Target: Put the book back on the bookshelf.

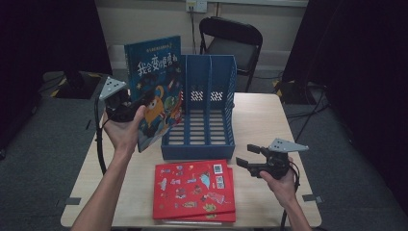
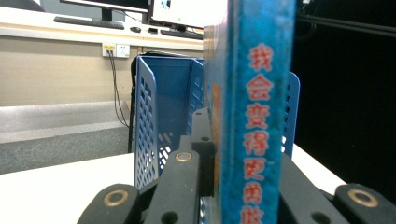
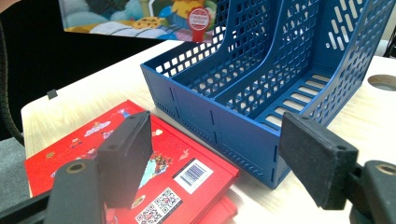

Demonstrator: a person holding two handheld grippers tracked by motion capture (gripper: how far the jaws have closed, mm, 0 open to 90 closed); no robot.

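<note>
Blue-covered picture book (image 1: 155,91), left of frame centre, is being gripped by the left claw (image 1: 129,108); right claw (image 1: 250,162) is gaping open, lower right.

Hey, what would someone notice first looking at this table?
Probably the blue picture book, held up off the table in the left gripper, beside the blue file rack at mid-table. Next, the red books stacked flat at the near edge, with the right gripper open beside them.

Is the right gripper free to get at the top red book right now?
Probably yes: the right gripper is open, holds nothing, and sits beside the top red book, whose cover lies uncovered.
</note>
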